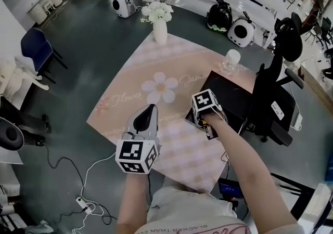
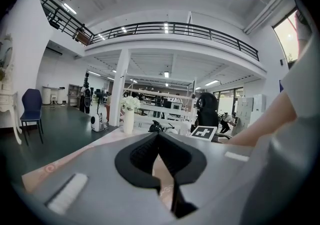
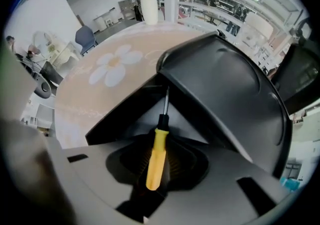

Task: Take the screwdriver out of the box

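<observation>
Dark grey floor all around, and in the middle a table under a pink checked cloth with a big white daisy print [image 1: 161, 88]. A white vase of white flowers [image 1: 159, 29] stands at the far end of it. At the table's right edge sits the black box [image 1: 235, 98], lid raised.

Over to the right gripper [image 3: 160, 145]: it is pointing straight down into the box, marker cube on top in the head view. Its own view gives the close look. The yellow-handled screwdriver with a black collar and thin metal shaft [image 3: 156, 161] is inside the box, shaft aimed away toward the far inner corner. The handle runs right up the middle between the two jaws. The ribbed pads [image 3: 176, 164] flank it on both sides, and a dark gap shows on each side of the handle, so the jaws stand apart around it and no squeeze is on.

The left gripper [image 2: 159, 138] is held out low over the cloth, well left of the box and roughly level. Its jaws are together at the tips with nothing between them, only pink cloth showing through below.
</observation>
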Tool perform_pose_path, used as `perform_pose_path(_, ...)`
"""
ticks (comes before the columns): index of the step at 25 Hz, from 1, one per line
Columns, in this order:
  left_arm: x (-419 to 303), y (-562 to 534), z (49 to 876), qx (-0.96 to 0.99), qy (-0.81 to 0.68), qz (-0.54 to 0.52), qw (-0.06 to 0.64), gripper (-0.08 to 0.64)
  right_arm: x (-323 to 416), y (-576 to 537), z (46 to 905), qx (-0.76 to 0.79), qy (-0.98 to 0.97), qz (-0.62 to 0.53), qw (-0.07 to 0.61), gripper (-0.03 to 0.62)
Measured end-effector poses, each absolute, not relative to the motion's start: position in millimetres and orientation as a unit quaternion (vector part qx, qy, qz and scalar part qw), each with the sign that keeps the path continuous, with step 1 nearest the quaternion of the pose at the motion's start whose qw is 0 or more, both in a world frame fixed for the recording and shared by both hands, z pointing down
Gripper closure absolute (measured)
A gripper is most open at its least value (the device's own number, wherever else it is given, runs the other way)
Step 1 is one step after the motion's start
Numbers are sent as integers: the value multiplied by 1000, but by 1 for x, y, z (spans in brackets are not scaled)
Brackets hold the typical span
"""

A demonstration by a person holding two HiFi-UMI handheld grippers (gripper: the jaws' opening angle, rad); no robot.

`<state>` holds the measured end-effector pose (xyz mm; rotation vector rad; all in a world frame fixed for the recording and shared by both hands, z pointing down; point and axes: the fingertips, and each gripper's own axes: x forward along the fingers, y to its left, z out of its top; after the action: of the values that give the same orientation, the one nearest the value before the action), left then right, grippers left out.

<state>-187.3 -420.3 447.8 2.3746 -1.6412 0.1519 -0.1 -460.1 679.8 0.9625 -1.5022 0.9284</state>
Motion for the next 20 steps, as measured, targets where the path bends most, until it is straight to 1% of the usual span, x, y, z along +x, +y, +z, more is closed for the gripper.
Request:
perform_pose_path(1,-187,-420,448,815,-563,52,126,549,1,-461,679,407,-631,392,531,498)
perform_pose_path(3,-186,-421,447,817,-561,53,125,549,3,-463,676,410,-630,400,525,506)
perform_pose_path(8,-179,-420,444,822,-554,54,120,549,11,-459,673,406,-632,416,513,509)
perform_pose_path(20,-144,-409,408,839,-536,38,88,549,20,-441,631,354,-698,358,509,511)
